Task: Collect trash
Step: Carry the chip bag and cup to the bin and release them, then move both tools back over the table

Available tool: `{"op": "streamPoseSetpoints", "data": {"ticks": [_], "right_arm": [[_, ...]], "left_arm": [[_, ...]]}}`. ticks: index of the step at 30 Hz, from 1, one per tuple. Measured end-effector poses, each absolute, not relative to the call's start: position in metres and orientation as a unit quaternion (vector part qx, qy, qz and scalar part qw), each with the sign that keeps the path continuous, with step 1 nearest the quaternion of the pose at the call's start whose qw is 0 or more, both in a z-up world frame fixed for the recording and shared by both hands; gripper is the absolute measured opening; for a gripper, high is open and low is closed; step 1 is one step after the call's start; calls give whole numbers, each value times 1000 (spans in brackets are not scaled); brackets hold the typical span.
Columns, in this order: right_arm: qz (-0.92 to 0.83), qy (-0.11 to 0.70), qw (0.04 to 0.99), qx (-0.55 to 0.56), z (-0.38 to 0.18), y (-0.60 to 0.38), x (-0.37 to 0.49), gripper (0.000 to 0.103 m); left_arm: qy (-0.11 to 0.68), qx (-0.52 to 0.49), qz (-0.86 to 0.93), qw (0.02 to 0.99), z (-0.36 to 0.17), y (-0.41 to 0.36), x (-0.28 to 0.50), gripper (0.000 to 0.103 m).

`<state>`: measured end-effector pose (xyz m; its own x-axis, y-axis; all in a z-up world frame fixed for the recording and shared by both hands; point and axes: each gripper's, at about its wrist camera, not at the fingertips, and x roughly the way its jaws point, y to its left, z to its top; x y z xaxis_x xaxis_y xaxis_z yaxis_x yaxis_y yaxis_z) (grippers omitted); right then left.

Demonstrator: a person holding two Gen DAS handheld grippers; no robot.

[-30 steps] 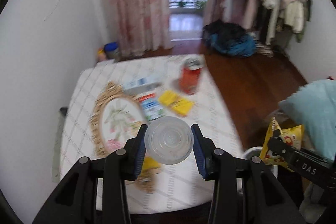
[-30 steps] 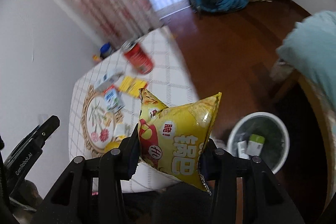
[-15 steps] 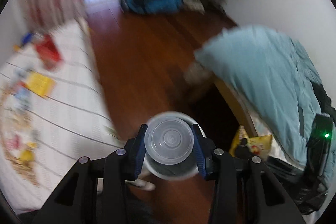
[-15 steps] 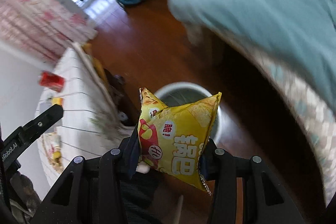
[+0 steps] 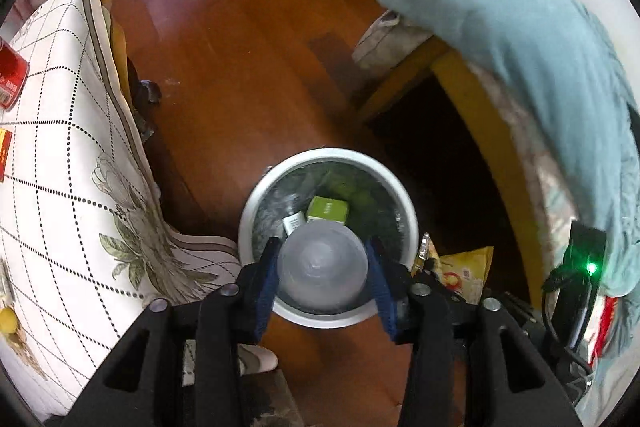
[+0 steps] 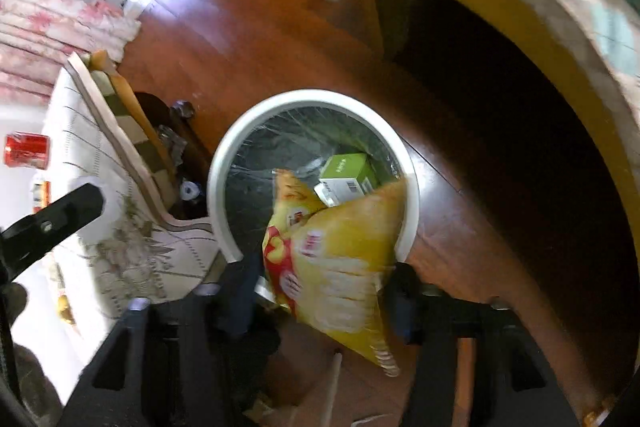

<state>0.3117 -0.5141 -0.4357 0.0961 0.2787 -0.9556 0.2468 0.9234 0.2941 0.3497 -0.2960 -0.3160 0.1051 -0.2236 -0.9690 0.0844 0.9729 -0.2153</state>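
In the left wrist view a clear plastic cup [image 5: 322, 263] sits bottom-first between my left gripper's [image 5: 323, 281] blue pads, and that gripper is shut on it, right over the white-rimmed trash bin [image 5: 328, 154]. The bin has a clear liner and a green box [image 5: 328, 209] inside. In the right wrist view a yellow chip bag [image 6: 332, 259] hangs blurred between the spread fingers of my right gripper [image 6: 320, 281], over the near edge of the same bin [image 6: 312, 97]. The bag [image 5: 464, 275] also shows beside the bin's right rim.
A table with a checked, flowered cloth [image 5: 60, 167] stands left of the bin, with a red can [image 5: 10, 75] on it. A bed with a teal blanket [image 5: 520, 27] and a yellow wooden frame [image 5: 472, 107] runs along the right. Wooden floor [image 5: 240, 27] lies beyond the bin.
Both grippers swung from the table to above the bin and tilted down. The right fingers have spread and the chip bag has gone loose and blurred. The cup stays clamped in the left.
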Motion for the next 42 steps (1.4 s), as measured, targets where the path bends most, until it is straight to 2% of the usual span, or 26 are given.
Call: {"op": "streamPoseSetpoints", "data": {"ticks": [1,2,3,4,9,21,31,42], "right_arm": [[9,675,714,188,-439,-511,313,100],[4,680,713,169,-443,-507,314,103],[-1,684,714,151,-443,-503,315,103],[-7,686,715,132,-442,-503,315,103],[-28,694,716,73,-441,-505,310,103],[-36,679,729,73,-414,-519,299,103],[-37,645,760,78,-357,-531,279,103],[-9,595,799,89,-268,-526,253,103]], "left_arm": [[660,-40,-96,744,-318,-296,349,62],[658,-31,-92,747,-320,-296,348,79],[657,-23,-90,748,-321,-296,347,89],[655,-7,-84,751,-322,-297,346,91],[652,65,-53,753,-328,-302,337,94],[637,94,-39,764,-319,-305,327,94],[593,102,-34,798,-271,-302,308,94],[549,60,-48,832,-202,-286,281,94]]}}
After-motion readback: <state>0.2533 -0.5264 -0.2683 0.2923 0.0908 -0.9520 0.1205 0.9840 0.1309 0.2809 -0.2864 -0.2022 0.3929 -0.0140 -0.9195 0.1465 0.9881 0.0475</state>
